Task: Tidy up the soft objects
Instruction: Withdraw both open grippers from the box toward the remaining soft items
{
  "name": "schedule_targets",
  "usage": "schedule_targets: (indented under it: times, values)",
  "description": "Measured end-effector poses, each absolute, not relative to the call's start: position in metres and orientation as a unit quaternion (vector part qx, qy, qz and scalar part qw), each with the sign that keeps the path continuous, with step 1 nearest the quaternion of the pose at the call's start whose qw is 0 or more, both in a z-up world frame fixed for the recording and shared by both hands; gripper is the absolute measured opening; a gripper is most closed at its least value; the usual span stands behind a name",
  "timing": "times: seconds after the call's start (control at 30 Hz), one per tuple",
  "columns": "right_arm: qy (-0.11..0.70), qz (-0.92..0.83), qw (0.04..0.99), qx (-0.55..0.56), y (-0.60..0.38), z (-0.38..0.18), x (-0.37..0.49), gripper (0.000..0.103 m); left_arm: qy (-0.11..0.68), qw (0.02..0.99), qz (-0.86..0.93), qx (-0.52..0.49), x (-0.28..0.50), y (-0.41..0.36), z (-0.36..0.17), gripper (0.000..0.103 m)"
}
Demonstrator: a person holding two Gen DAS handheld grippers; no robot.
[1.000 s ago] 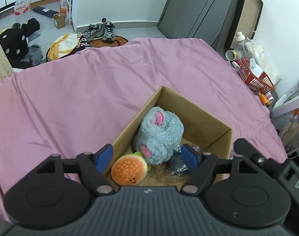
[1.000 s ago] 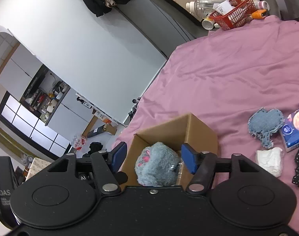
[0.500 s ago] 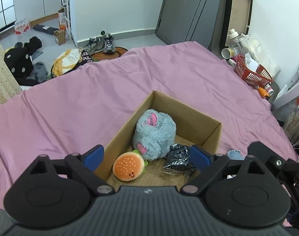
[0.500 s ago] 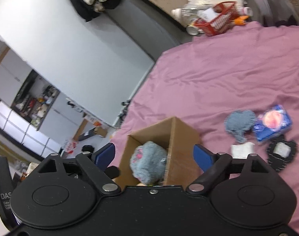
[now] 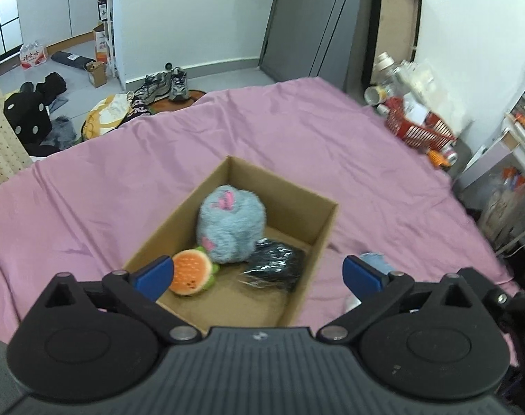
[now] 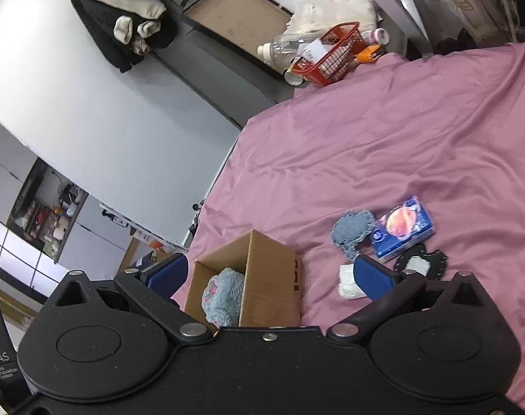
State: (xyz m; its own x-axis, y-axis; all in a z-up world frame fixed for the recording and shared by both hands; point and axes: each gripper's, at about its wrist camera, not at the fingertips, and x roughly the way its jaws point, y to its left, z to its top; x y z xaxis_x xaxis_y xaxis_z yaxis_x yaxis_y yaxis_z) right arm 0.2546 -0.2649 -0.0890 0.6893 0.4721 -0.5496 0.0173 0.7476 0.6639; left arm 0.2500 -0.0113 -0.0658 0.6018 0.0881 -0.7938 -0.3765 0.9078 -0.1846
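An open cardboard box [image 5: 323, 228] [image 6: 273, 276] stands on the pink bedspread [image 5: 89, 190]. Inside lie a fluffy grey-blue plush [image 5: 231, 223] [image 6: 222, 295], an orange burger plush [image 5: 190, 271] and a crinkled black bag [image 5: 274, 269]. My left gripper [image 5: 257, 273] hangs above the box's near end, its jaws opening with nothing between the pads. My right gripper [image 6: 269, 273] is back from the box, jaws opening, nothing held. On the bedspread beside the box lie a blue knitted cloth [image 6: 352, 230] [image 5: 375, 259], a blue tissue pack [image 6: 402, 228], a white wad [image 6: 347, 282] and a black lacy piece [image 6: 420, 263].
A red basket [image 6: 335, 53] [image 5: 418, 128] with bottles sits past the bed's far corner. Shoes [image 5: 169, 81] and bags lie on the floor beyond the bed's far edge. Grey wardrobe doors [image 5: 318, 24] stand behind.
Both grippers have opened wider and pulled back and up from the box. The grey-blue plush, earlier framed by both pairs of jaws, now lies free in the box.
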Motion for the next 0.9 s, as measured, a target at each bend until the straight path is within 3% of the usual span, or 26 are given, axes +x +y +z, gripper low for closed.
schedule_targets:
  times: [0.9]
  values:
    - [0.399,0.071,0.821,0.403,-0.358,-0.109,0.238,0.103,0.436,0.891,0.074,-0.098,0.256,-0.122,-0.050,0.103]
